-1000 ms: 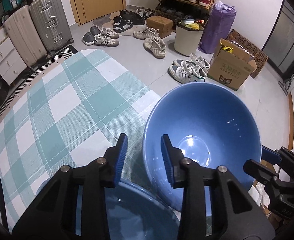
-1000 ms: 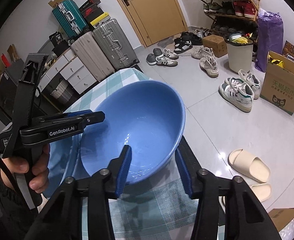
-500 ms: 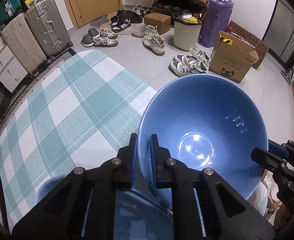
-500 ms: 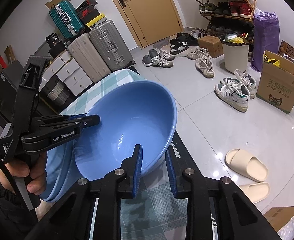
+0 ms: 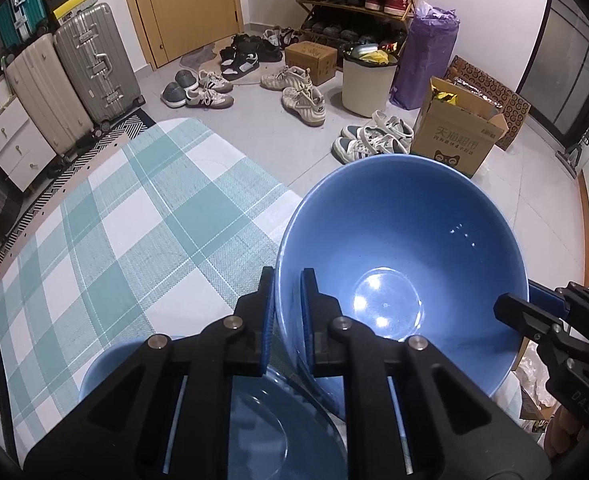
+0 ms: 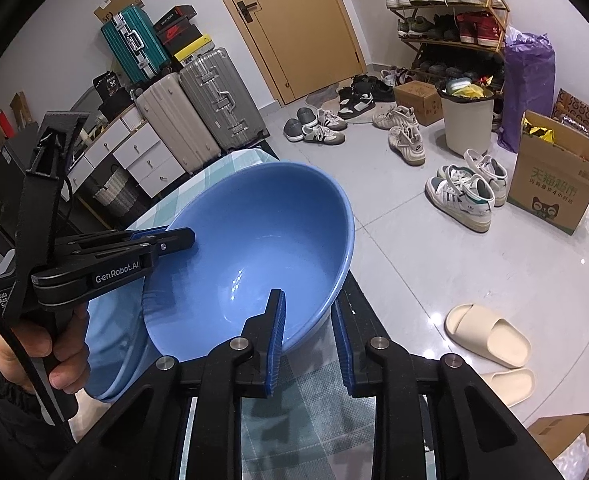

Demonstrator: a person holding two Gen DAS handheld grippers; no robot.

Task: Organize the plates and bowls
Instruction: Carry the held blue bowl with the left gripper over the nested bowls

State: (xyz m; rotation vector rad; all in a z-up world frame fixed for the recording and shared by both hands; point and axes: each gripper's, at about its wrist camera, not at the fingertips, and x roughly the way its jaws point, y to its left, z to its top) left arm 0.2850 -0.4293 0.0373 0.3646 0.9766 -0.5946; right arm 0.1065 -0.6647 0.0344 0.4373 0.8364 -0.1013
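Note:
A large blue bowl [image 5: 406, 248] is held tilted over the right edge of the table. My left gripper [image 5: 286, 300] is shut on its near-left rim. In the right wrist view the same bowl [image 6: 262, 248] shows with my right gripper [image 6: 310, 336] straddling its near rim, the jaws a little apart on either side of the wall. The left gripper also shows there [image 6: 150, 244], clamped on the bowl's left rim. A blue plate [image 5: 278, 432] lies under the left gripper, and it also shows in the right wrist view [image 6: 110, 340] beneath the bowl.
A teal and white checked cloth [image 5: 126, 216] covers the table. The table's edge [image 6: 374, 320] drops to a grey tiled floor with shoes [image 5: 374, 140], a cardboard box [image 5: 462, 140], a bin [image 5: 366, 80] and slippers [image 6: 490, 340]. Suitcases [image 5: 78, 76] stand at the back left.
My left gripper closed onto the bowl's rim. My right gripper's jaws narrowed half a second ago and have now widened around the rim. The bowl rose and tilted a little.

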